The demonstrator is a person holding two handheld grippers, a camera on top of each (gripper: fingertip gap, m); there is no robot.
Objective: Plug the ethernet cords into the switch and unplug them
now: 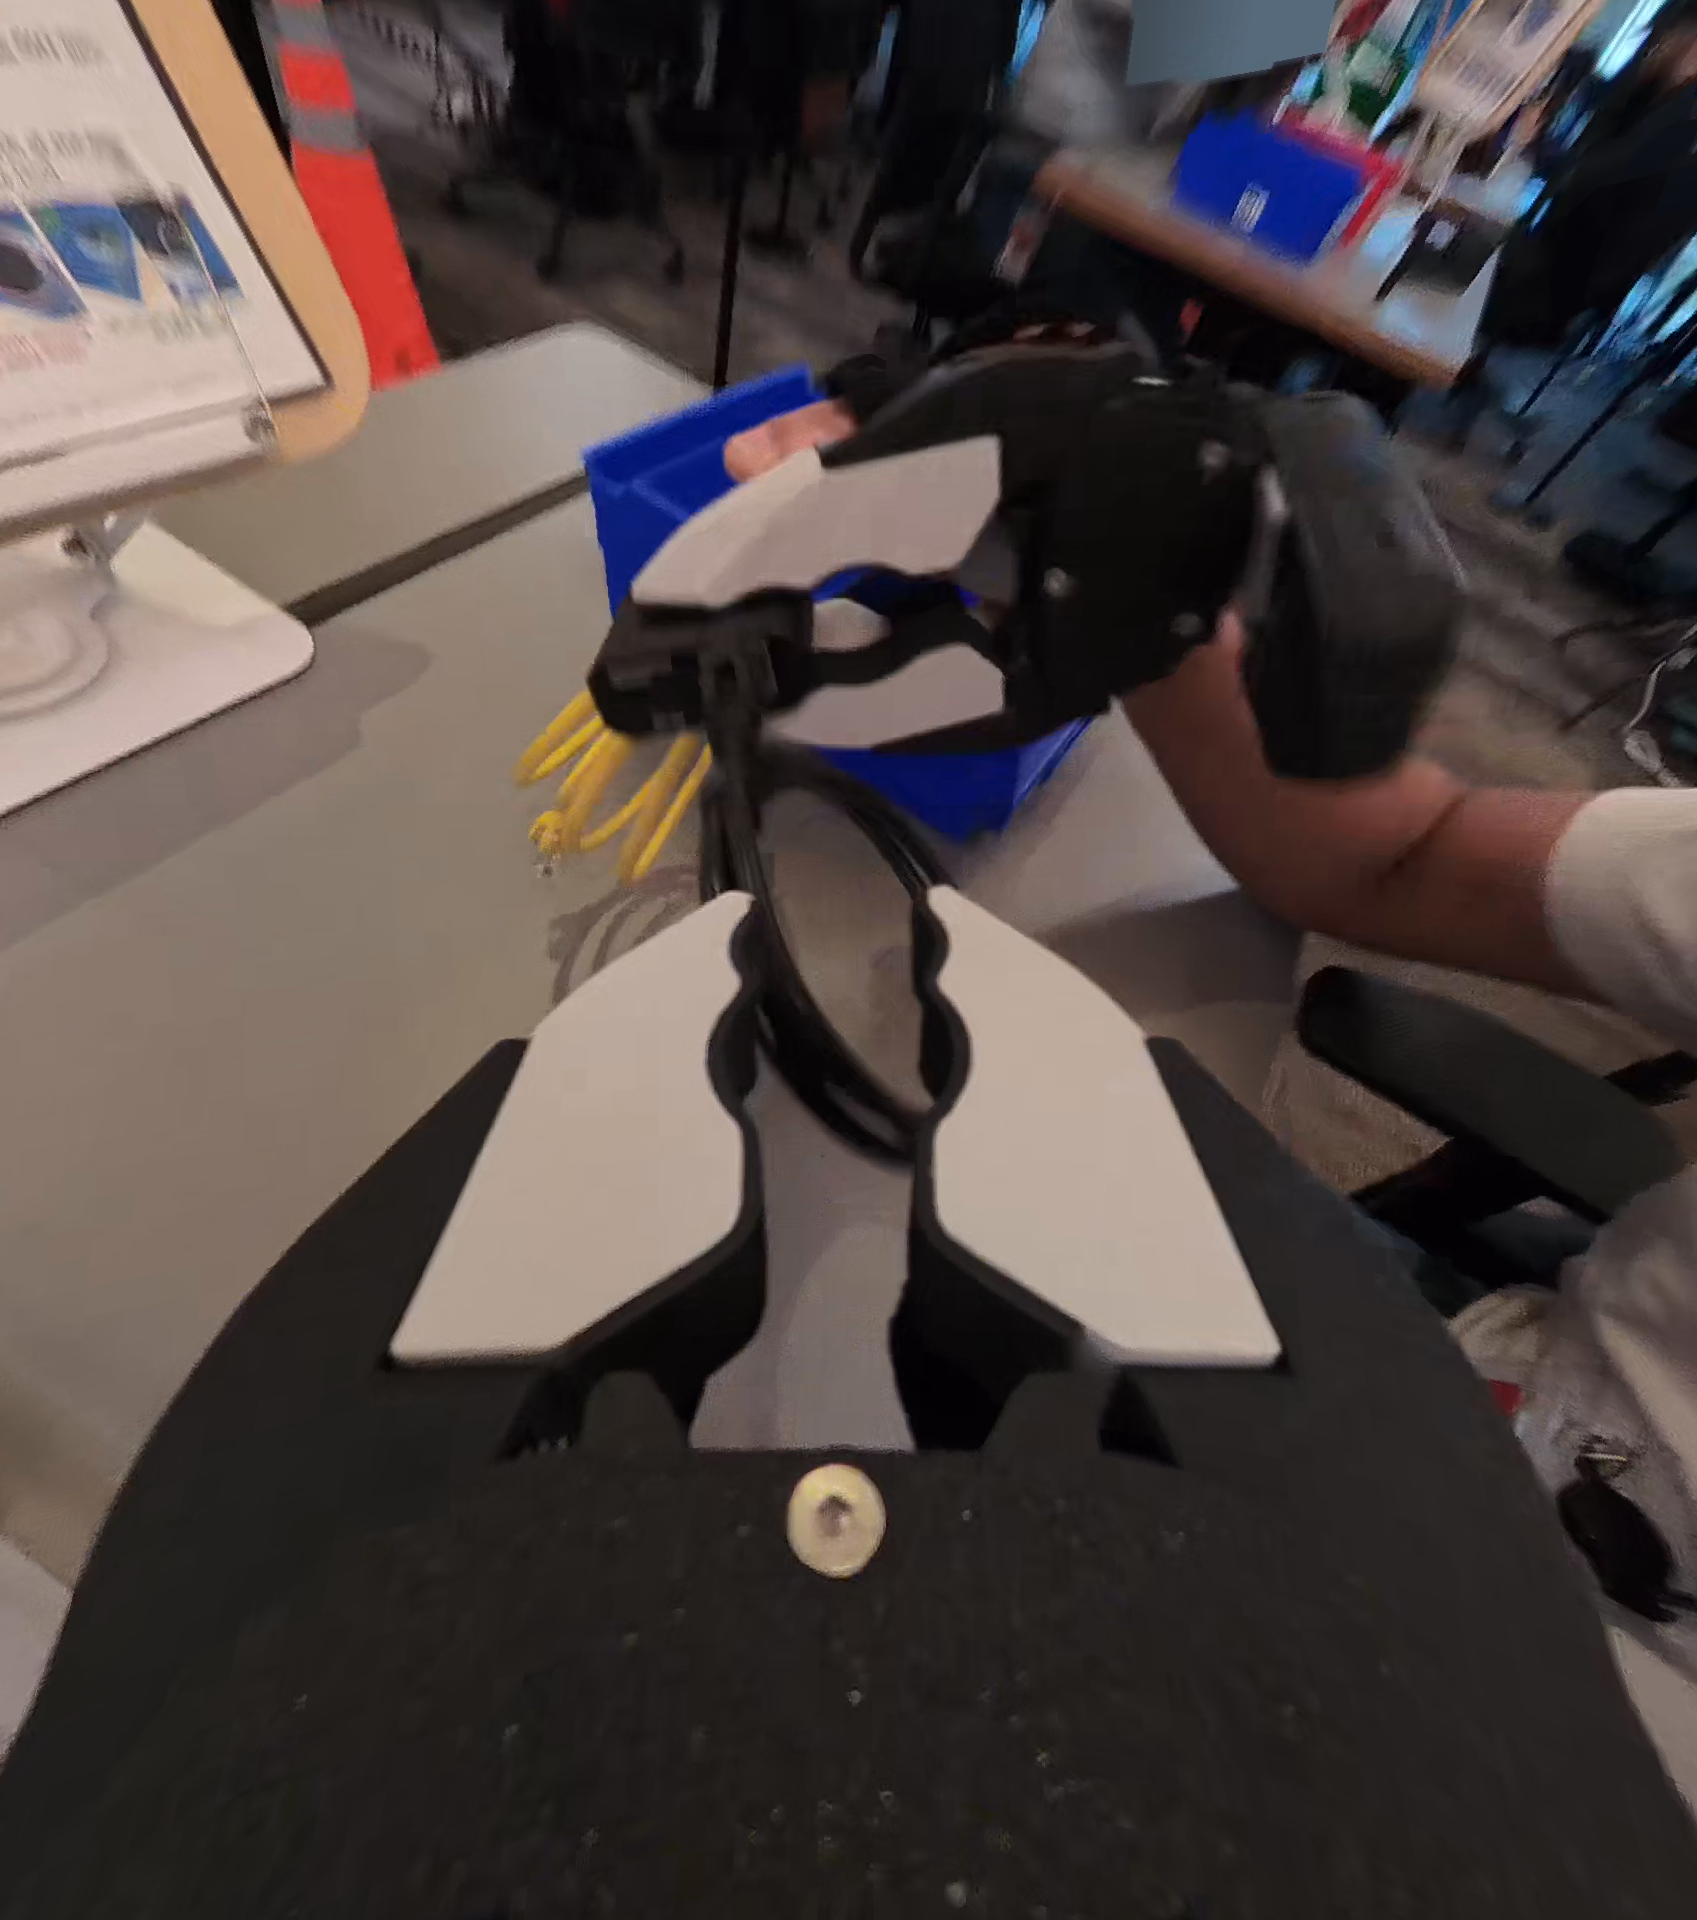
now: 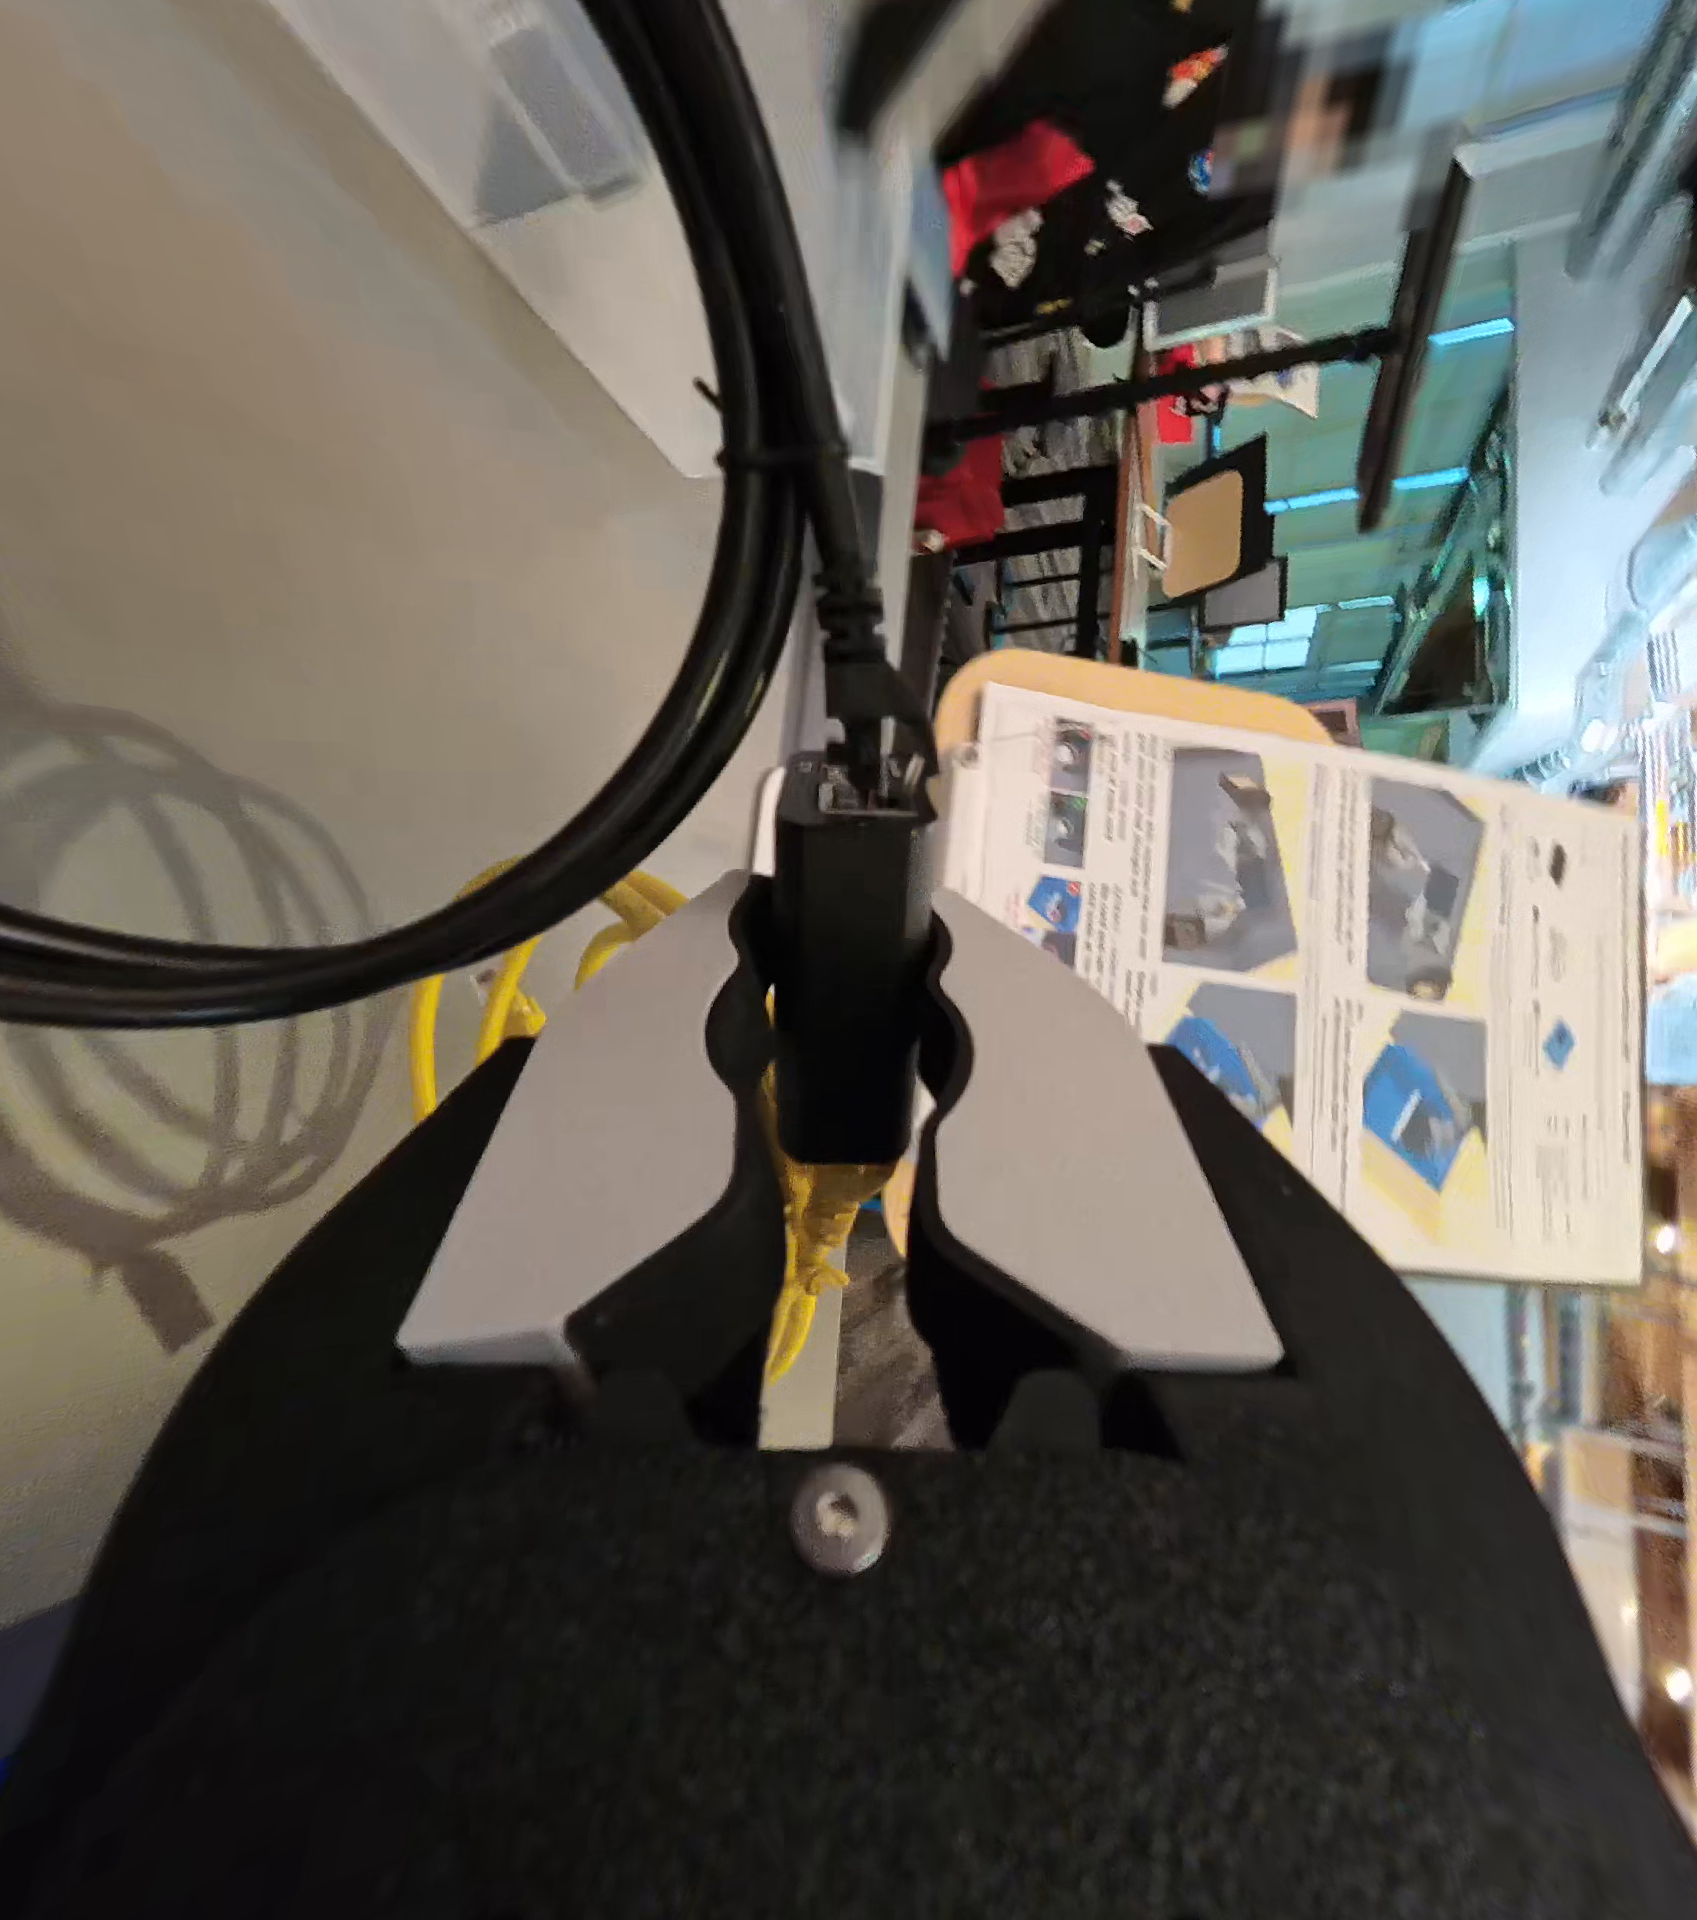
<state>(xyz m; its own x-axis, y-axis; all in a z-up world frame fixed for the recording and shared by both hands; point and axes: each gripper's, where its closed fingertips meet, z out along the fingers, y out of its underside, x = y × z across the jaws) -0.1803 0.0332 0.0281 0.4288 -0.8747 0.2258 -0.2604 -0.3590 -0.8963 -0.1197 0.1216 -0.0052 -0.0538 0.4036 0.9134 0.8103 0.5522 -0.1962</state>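
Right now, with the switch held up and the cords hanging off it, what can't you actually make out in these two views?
- Switch ports: in the right wrist view only its end face shows, small and blurred; port count unclear.
- Yellow cords: the switch and right gripper hide where they plug in.
- Black cord: its loop passes between the left gripper fingers; motion blur hides any contact.
- Black cord's far end: cut off by the right view's left edge.
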